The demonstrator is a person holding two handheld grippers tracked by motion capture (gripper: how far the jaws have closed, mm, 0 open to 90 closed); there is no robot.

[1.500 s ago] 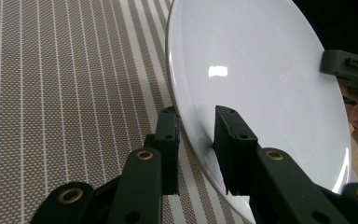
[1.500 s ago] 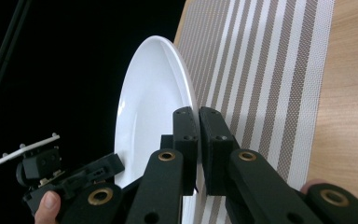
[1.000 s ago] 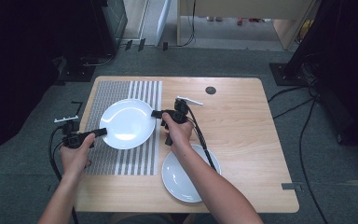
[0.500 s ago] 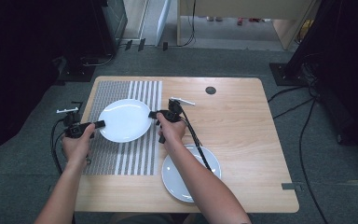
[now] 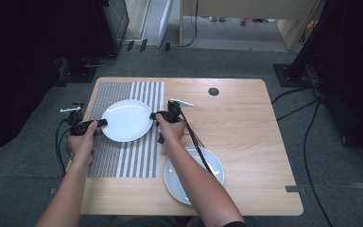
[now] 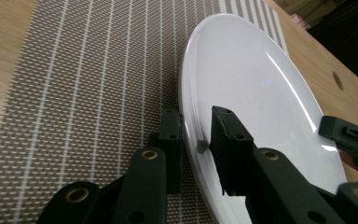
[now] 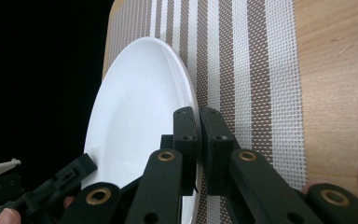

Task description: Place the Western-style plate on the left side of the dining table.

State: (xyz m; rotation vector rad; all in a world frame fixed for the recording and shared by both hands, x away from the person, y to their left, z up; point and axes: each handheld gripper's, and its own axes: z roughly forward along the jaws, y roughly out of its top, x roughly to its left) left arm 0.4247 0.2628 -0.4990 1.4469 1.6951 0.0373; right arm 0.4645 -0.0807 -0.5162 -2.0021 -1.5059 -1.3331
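Black left gripper [image 5: 90,124], brass screws, trailing black cables, bare forearms

The plate [image 5: 126,120] is plain glossy white and sits on a placemat [image 5: 123,156] woven in grey-brown with white stripes, narrow on its left part and broad on its right. A second white plate [image 5: 203,182] lies right of the placemat on the counter [image 5: 246,137], which is light wood grain with a small dark round spot [image 5: 213,91]. Both grippers, left gripper [image 5: 99,123] and right gripper [image 5: 154,115], are black with brass-coloured rivets on their jaws. The floor [image 5: 340,179] beyond the counter is dark grey.
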